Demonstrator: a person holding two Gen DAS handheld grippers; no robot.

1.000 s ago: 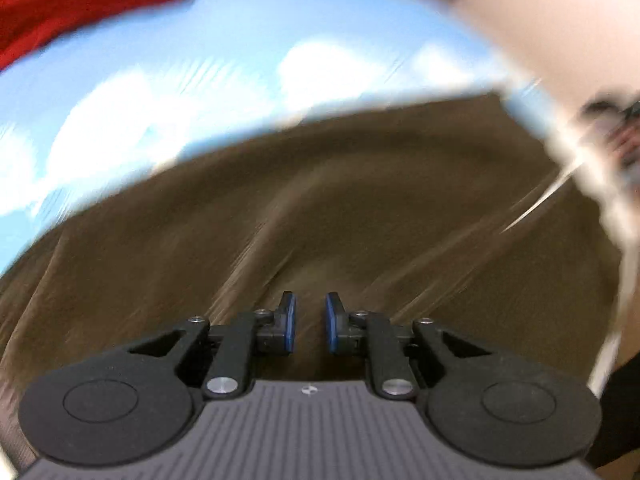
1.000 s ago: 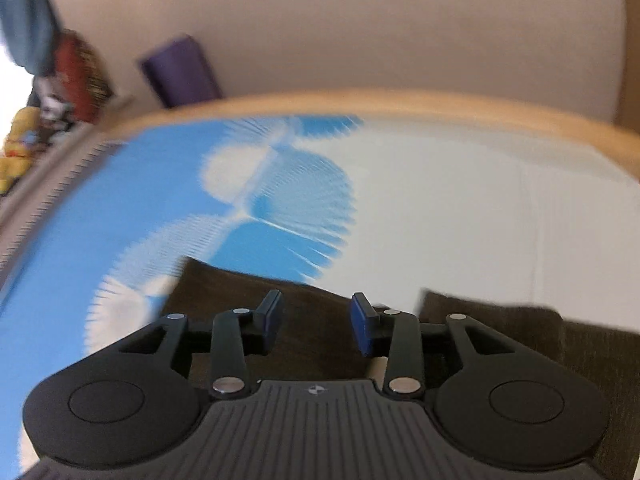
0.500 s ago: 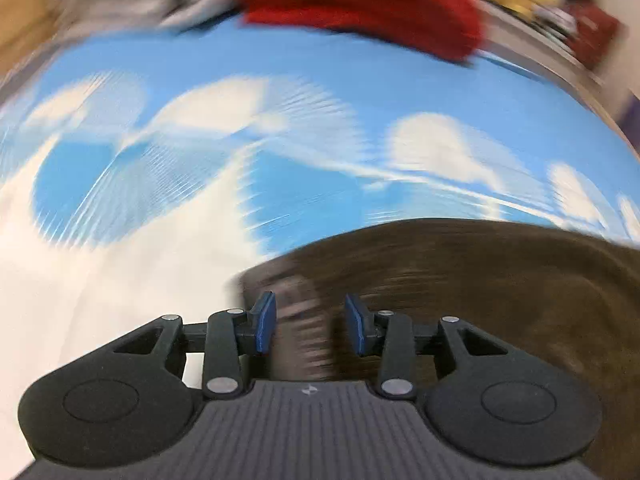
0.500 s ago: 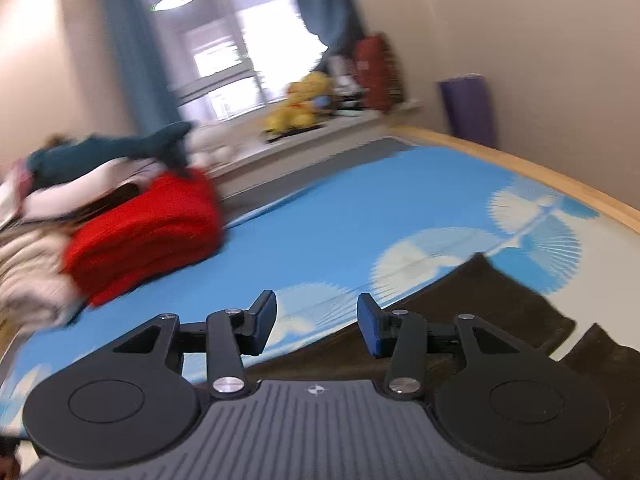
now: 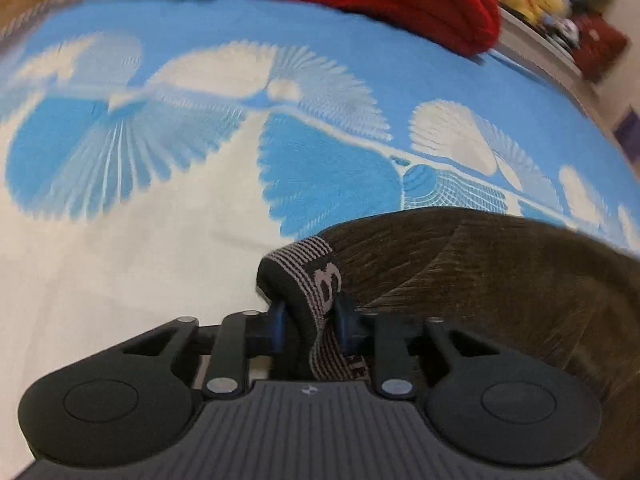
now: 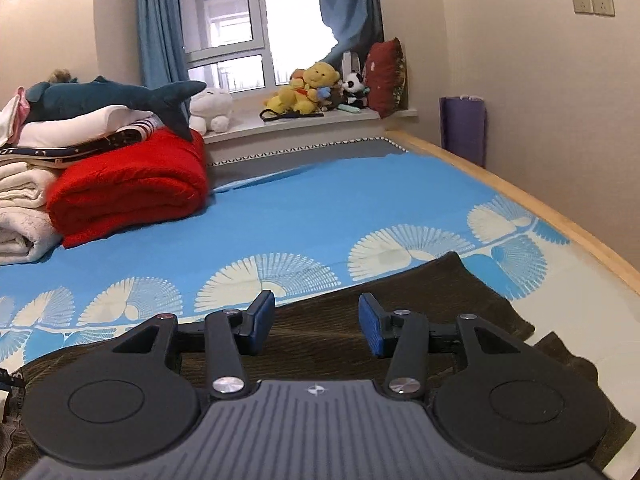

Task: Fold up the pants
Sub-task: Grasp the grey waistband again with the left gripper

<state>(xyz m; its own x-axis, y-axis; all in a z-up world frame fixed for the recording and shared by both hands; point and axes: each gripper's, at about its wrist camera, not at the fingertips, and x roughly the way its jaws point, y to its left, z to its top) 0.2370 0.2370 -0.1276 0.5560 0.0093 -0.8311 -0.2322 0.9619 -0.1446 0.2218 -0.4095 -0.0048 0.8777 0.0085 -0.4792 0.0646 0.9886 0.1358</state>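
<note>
Dark brown pants (image 5: 500, 272) lie flat on a blue and white bed sheet (image 5: 160, 240). Their striped grey waistband (image 5: 316, 264) bulges up at the near corner. In the left wrist view my left gripper (image 5: 312, 316) is closing, and its blue pads pinch this waistband from both sides. In the right wrist view the pants (image 6: 420, 300) stretch away to the right, where the two leg ends lie near the bed's edge. My right gripper (image 6: 316, 328) hovers open above the brown cloth, with nothing between its fingers.
A folded red blanket (image 6: 132, 188) and a pile of white linens (image 6: 24, 208) with a plush shark (image 6: 112, 96) lie at the bed's far left. Stuffed toys (image 6: 308, 88) sit on the window sill. The wooden bed edge (image 6: 560, 220) runs along the right, with a purple bag (image 6: 464, 128) behind it.
The left gripper swung from over the pants to the waistband corner, opened, and closed on the band. The right gripper rose and turned from the leg ends to face across the bed, jaws wider.
</note>
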